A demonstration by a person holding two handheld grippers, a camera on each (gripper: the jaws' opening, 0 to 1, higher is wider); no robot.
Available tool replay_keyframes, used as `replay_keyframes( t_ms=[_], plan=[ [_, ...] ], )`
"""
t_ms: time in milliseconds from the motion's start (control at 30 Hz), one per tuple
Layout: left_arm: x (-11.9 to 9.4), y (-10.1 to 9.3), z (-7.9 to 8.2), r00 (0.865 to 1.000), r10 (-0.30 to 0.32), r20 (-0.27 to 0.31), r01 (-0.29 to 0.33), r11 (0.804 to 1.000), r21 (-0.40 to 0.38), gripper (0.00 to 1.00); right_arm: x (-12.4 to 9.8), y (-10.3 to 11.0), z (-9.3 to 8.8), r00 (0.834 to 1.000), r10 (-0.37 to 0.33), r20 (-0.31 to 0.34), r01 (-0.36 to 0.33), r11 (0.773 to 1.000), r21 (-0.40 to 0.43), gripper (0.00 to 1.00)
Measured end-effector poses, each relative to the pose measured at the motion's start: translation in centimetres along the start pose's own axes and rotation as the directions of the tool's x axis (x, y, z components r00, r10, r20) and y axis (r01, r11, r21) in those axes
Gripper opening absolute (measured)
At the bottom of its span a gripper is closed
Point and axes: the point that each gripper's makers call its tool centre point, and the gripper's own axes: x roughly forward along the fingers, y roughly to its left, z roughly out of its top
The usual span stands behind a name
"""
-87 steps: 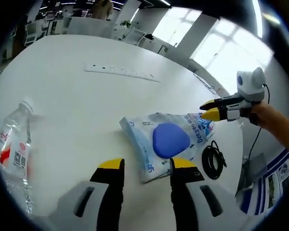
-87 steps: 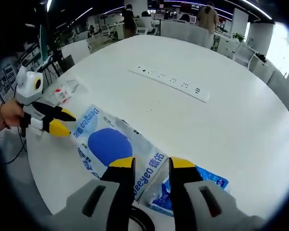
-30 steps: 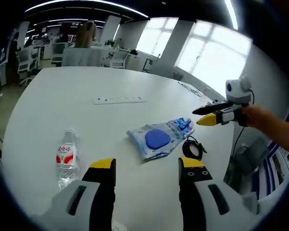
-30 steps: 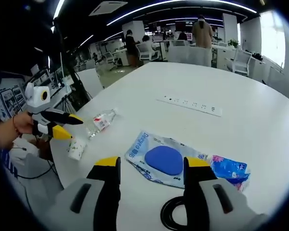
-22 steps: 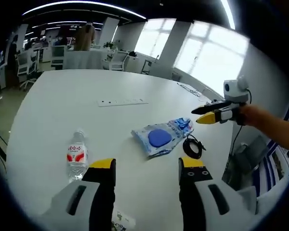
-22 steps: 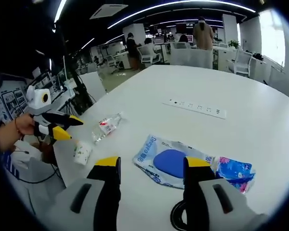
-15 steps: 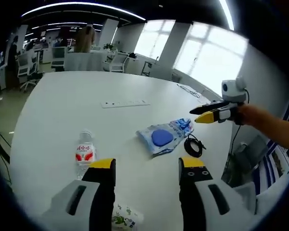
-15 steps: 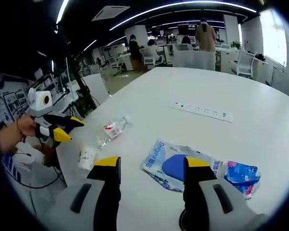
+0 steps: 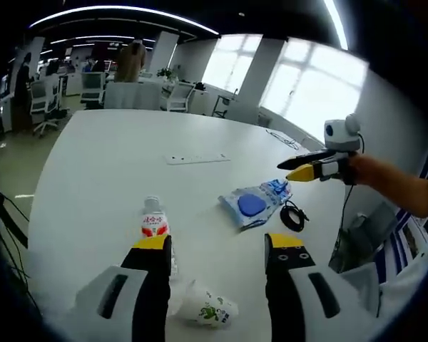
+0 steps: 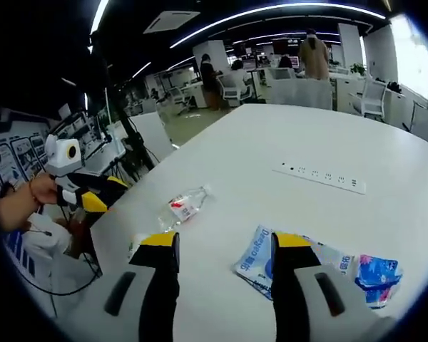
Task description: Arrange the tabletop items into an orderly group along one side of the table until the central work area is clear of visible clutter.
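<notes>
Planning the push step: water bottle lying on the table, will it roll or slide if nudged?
The water bottle lies on its side on the smooth white table, so a sideways nudge would probably roll it rather than slide it. It looks clear and mostly empty, so likely light and easily sent too far. Thin plastic may dent under the jaws.

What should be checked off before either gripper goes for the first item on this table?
1. Left gripper open, nothing held: ok.
2. Right gripper open, nothing held: ok.
3. Water bottle lying flat, apart from the other items: ok.
4. Paper cup upright: not ok, tipped over near the table edge.
5. Blue packets grouped along one side: not ok.
6. Black cable free of the packets: cannot tell.
</notes>
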Motion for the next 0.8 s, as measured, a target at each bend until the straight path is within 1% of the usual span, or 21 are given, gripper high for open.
replay_keyframes(
  t_ms=[200, 367, 500, 667, 800],
  plan=[
    [-0.9, 1.2, 0.1, 1.000, 0.003, 0.001, -0.003, 1.000, 0.000, 0.52, 1.9, 1.5, 1.1, 1.000, 0.024, 0.002, -0.024, 1.000, -0.007, 0.50],
    [-1.5, 2.3, 0.4, 1.000, 0.007, 0.008, -0.007, 1.000, -0.001, 0.52, 3.4, 2.1, 1.7, 0.999, 0.045, -0.006, -0.045, 0.999, -0.014, 0.50],
    [-1.8, 3.0, 0.5, 1.000, 0.007, 0.011, -0.007, 1.000, -0.004, 0.52, 4.9, 2.3, 1.8, 0.998, 0.067, -0.011, -0.067, 0.998, 0.015, 0.50],
    [-1.8, 3.8, 0.5, 1.000, 0.005, 0.014, -0.004, 1.000, -0.014, 0.51, 6.8, 2.9, 2.0, 0.995, 0.094, -0.018, -0.094, 0.995, 0.032, 0.49],
    [-1.7, 4.7, 0.3, 1.000, 0.004, 0.010, -0.003, 1.000, -0.020, 0.51, 8.5, 2.9, 2.1, 0.993, 0.116, -0.023, -0.114, 0.991, 0.068, 0.49]
  ],
)
